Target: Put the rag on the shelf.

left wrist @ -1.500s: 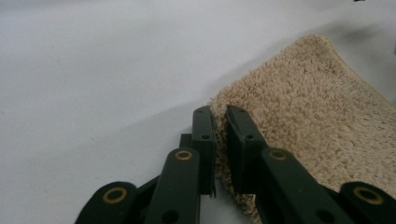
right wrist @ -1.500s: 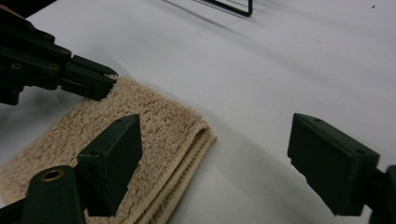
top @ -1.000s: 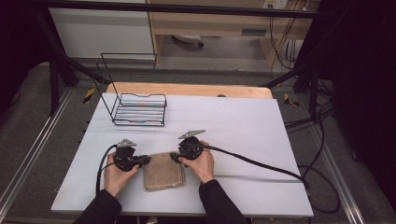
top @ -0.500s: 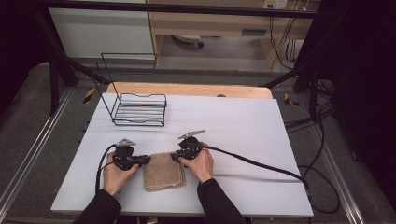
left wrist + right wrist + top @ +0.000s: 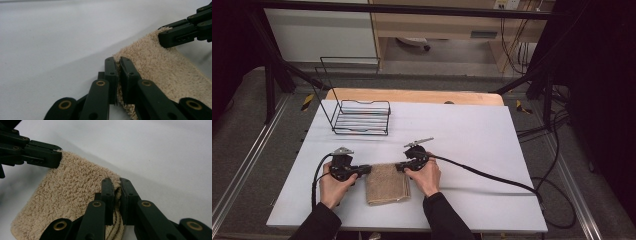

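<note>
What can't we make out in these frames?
- Towel layer count: too small in the high view; the right gripper hides the folded edge in its own view.
- Wire rack contents: too small and far in the high view.
- Towel's near edge: cut off in the left gripper view.

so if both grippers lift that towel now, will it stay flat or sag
Probably sag: the towel is soft looped terry, folded in layers, so its free end should droop. Each gripper, left and right, pinches a far corner, so it likely hangs between them. The nap should resist slipping.
</note>
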Available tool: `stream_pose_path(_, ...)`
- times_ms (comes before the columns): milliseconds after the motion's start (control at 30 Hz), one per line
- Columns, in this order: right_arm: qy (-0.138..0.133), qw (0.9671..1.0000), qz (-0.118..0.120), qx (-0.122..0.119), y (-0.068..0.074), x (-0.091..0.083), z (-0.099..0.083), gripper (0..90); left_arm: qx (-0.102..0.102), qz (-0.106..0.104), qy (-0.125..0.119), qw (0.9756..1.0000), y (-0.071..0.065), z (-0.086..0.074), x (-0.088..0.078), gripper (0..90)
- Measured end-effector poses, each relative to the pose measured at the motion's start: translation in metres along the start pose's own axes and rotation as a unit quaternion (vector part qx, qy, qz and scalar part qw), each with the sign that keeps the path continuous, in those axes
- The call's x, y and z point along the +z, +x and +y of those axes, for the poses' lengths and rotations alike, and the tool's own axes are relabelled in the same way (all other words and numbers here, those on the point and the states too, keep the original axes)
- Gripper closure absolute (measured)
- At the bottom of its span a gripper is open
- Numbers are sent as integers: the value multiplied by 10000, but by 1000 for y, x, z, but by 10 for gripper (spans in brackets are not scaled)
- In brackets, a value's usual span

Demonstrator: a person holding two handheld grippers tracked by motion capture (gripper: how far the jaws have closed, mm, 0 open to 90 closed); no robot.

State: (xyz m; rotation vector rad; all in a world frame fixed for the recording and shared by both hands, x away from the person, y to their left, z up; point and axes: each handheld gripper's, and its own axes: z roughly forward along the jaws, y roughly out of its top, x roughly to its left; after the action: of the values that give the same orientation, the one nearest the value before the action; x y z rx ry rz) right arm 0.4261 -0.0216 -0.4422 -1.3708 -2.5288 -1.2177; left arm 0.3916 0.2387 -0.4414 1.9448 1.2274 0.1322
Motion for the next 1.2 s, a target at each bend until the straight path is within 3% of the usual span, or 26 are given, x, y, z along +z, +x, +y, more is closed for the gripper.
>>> stream_pose_path(367,-429,9987,80,-250,11,-23,2,832,280,22,-295,9992,-12,5,-18,846)
stream_pose_path(633,-852,9952,164,-456,20,-41,2,832,483,38,-543,9973,-21,11,-32,846)
stream_pose_path(1200,-1482,9866,257,-631,28,-72,8,833,859,9,-1136,9898,-40,24,-60,847)
